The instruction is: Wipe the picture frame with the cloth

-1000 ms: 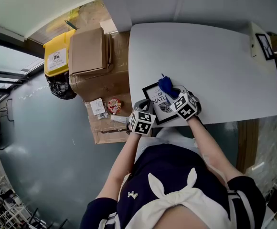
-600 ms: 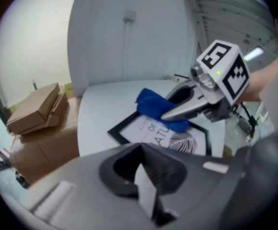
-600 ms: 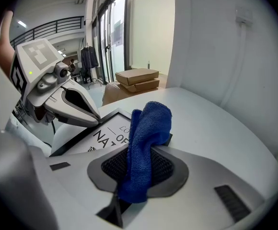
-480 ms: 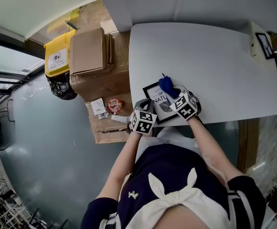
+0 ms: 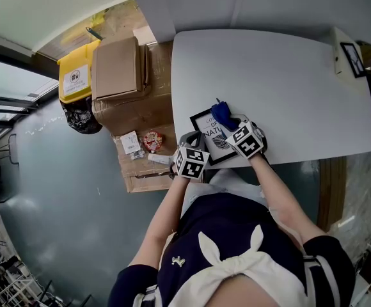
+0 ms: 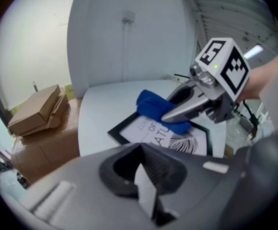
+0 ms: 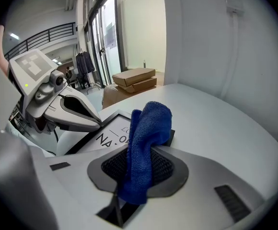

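A black picture frame [image 5: 208, 130] with a white print lies flat at the near left edge of the white table [image 5: 288, 88]. My right gripper [image 5: 229, 125] is shut on a blue cloth [image 5: 221, 115], which rests on the frame's far part. In the right gripper view the cloth [image 7: 146, 143] bunches up out of the jaws over the frame [image 7: 108, 133]. My left gripper [image 5: 198, 147] is shut at the frame's near left edge and seems to pinch it. The left gripper view shows the frame [image 6: 148, 131], the cloth [image 6: 153, 104] and the right gripper [image 6: 170, 115] lying across it.
Cardboard boxes [image 5: 118, 66] and a yellow bin [image 5: 77, 75] stand on the floor left of the table. Small packets [image 5: 152, 142] lie on a lower box. A small white stand [image 5: 350, 57] sits at the table's far right corner. The person's body is close to the near edge.
The right gripper with the cloth has slid a little to the left across the frame. The left gripper has stayed at the frame's edge.
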### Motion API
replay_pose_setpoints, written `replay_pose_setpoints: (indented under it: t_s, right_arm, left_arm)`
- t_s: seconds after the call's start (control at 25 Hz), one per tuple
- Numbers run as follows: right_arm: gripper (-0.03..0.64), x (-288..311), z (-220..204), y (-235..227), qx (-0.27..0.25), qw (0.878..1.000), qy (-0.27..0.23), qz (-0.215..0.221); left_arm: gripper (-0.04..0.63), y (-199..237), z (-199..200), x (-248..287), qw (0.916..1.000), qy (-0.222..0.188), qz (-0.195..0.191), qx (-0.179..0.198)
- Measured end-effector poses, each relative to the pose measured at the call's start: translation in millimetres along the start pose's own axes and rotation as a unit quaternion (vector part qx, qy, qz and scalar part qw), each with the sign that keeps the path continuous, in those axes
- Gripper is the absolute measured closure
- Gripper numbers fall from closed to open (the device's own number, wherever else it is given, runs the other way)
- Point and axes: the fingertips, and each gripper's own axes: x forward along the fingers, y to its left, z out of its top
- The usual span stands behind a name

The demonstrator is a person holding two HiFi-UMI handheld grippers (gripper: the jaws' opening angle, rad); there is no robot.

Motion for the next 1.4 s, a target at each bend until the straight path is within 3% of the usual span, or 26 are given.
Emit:
replay_pose_setpoints:
  t_s: [0.64,1.4]
  right_arm:
    - [0.525,6.3,5.8,18.4,0.029,0.999,0.008,0.024]
    - [0.525,17.9,16.9,48.7,0.019,0.998,0.011,0.06]
  left_arm:
    - [0.594,0.1,0.9,-0.9,0.9999,-0.004,0.007,-0.01]
    - [0.594,2.8,0.3,-1.1,0.9993,-0.013,0.009,-0.034]
